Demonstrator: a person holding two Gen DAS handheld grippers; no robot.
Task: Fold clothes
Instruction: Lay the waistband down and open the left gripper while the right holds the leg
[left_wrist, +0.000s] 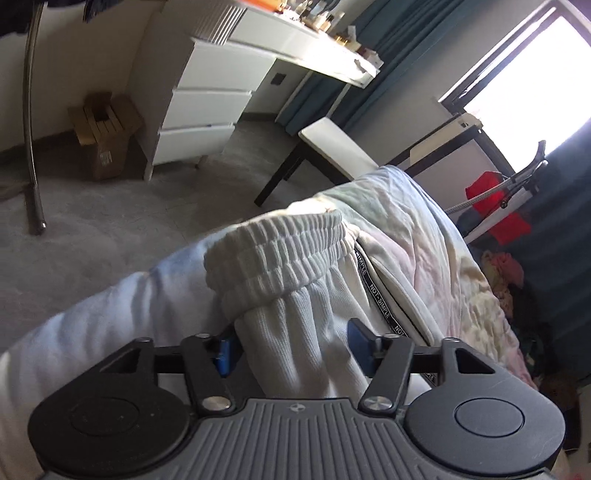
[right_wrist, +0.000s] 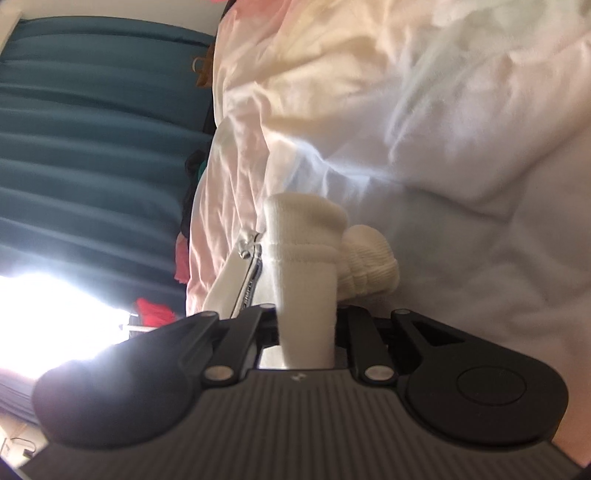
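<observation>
Bunching at the ribbed waistband, white sweatpants (left_wrist: 295, 288) lie creased.

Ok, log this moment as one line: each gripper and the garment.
left gripper: open, astride white sweatpants | right gripper: shut on white sweatpants | bed cover: beneath

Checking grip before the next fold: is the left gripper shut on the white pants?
Open. The left gripper has its blue pads apart, the white pants lying loose between them.
</observation>
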